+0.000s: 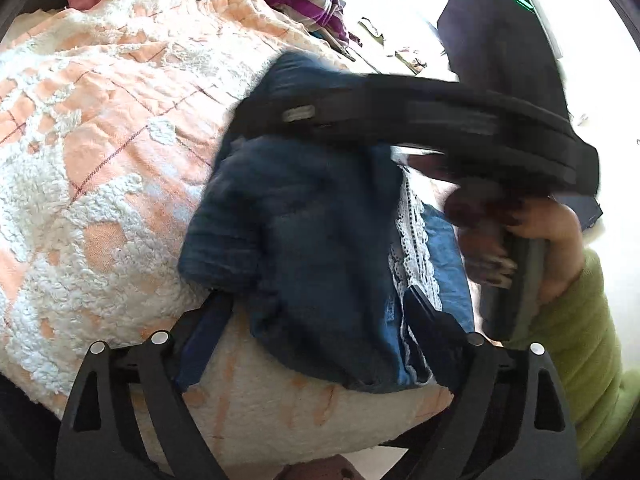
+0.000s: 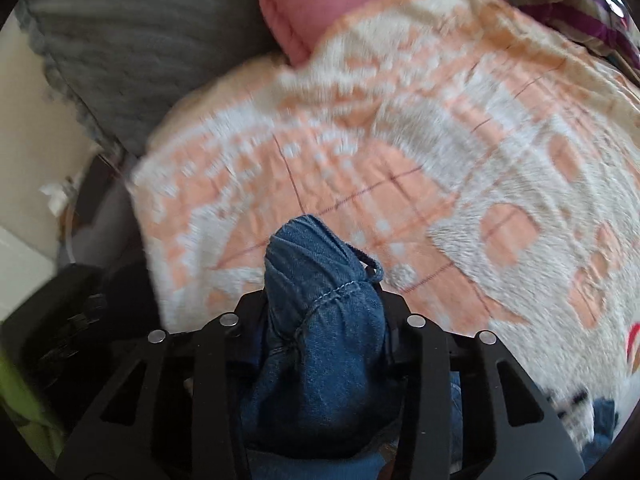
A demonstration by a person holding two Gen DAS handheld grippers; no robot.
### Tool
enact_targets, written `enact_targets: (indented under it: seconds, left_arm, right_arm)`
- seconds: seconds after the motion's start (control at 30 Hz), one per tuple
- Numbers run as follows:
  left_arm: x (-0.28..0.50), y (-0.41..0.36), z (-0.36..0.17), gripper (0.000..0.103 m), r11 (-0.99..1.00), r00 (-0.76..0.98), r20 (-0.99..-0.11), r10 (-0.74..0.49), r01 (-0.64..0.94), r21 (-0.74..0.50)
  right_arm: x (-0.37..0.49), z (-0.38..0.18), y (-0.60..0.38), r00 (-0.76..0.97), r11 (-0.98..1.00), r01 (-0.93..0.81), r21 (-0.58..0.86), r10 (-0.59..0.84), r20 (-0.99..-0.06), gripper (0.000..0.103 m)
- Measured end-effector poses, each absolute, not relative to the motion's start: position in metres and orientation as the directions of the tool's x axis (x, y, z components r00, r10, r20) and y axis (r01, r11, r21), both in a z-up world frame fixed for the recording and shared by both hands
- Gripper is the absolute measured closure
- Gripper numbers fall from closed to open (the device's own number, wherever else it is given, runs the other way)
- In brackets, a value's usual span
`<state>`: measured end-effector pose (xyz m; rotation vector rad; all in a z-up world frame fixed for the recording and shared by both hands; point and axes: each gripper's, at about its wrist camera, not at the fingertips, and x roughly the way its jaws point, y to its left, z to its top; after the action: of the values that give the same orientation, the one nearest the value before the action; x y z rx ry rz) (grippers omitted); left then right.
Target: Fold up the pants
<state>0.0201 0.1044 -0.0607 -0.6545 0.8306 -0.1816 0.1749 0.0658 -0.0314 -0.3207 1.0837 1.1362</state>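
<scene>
Between right tongs (image 2: 320, 320), bunched pants (image 2: 316, 312) point bedward.

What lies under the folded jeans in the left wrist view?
The jeans rest on an orange-and-white tufted bedspread. A lighter blue garment with white lace trim peeks out along their right edge. How far it extends underneath is hidden.

No writing, label, brand or number can be read in either view. The dark device (image 1: 496, 28) at the upper right of the left wrist view carries a small green light (a glowing mark, not a letter), and a red shape at the right edge of the right wrist view is too blurred to tell.
</scene>
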Motion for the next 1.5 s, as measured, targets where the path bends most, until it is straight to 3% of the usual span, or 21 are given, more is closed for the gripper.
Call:
enact_targets:
  seconds: [0.4, 0.6, 0.63, 0.67, 0.73, 0.8, 0.87, 1.03, 1.2, 1.33, 1.5]
  left_arm:
    - [0.058, 0.034, -0.025, 0.018, 0.77, 0.634, -0.574, -0.518, 0.053, -0.636]
    - [0.066, -0.011, -0.01, 0.018, 0.797, 0.599, -0.587, -0.544, 0.151, -0.585]
    - [0.066, -0.014, -0.01, 0.018, 0.797, 0.592, -0.589, -0.55, 0.161, -0.582]
    - [0.066, -0.025, -0.01, 0.018, 0.8, 0.58, -0.595, -0.556, 0.177, -0.574]
    - [0.066, -0.038, -0.011, 0.018, 0.804, 0.561, -0.606, -0.563, 0.205, -0.558]
    - [0.073, -0.043, -0.014, 0.018, 0.798, 0.542, -0.608, -0.58, 0.227, -0.559]
    - [0.07, -0.051, -0.019, 0.018, 0.801, 0.526, -0.62, -0.582, 0.238, -0.55]
    - [0.071, -0.055, -0.029, 0.018, 0.847, 0.522, -0.672, -0.525, 0.244, -0.472]
    - [0.063, -0.06, -0.038, 0.018, 0.858, 0.519, -0.687, -0.508, 0.236, -0.456]
    - [0.054, -0.048, -0.036, 0.018, 0.852, 0.528, -0.675, -0.515, 0.234, -0.468]
    - [0.034, -0.032, -0.007, 0.013, 0.867, 0.594, -0.64, -0.487, 0.239, -0.438]
  right_arm:
    - [0.192, 0.02, -0.064, 0.093, 0.476, -0.768, 0.428, 0.744, -0.661, 0.068]
    - [0.187, 0.027, -0.12, 0.163, 0.513, -0.741, 0.434, 0.764, -0.625, 0.061]
    - [0.186, 0.028, -0.133, 0.187, 0.528, -0.729, 0.436, 0.766, -0.615, 0.052]
    - [0.186, 0.028, -0.143, 0.211, 0.545, -0.719, 0.432, 0.763, -0.611, 0.043]
    - [0.182, 0.027, -0.168, 0.349, 0.672, -0.664, 0.328, 0.666, -0.659, 0.037]
    - [0.175, 0.026, -0.187, 0.428, 0.734, -0.625, 0.265, 0.607, -0.67, 0.037]
    - [0.17, 0.017, -0.204, 0.446, 0.762, -0.577, 0.293, 0.594, -0.67, 0.037]
    - [0.162, -0.011, -0.21, 0.42, 0.779, -0.559, 0.285, 0.562, -0.712, 0.037]
    - [0.165, -0.046, -0.202, 0.437, 0.852, -0.511, 0.112, 0.369, -0.82, 0.038]
    - [0.16, -0.045, -0.211, 0.453, 0.851, -0.503, 0.152, 0.409, -0.792, 0.037]
    - [0.131, -0.008, -0.235, 0.544, 0.841, -0.507, 0.188, 0.481, -0.688, 0.029]
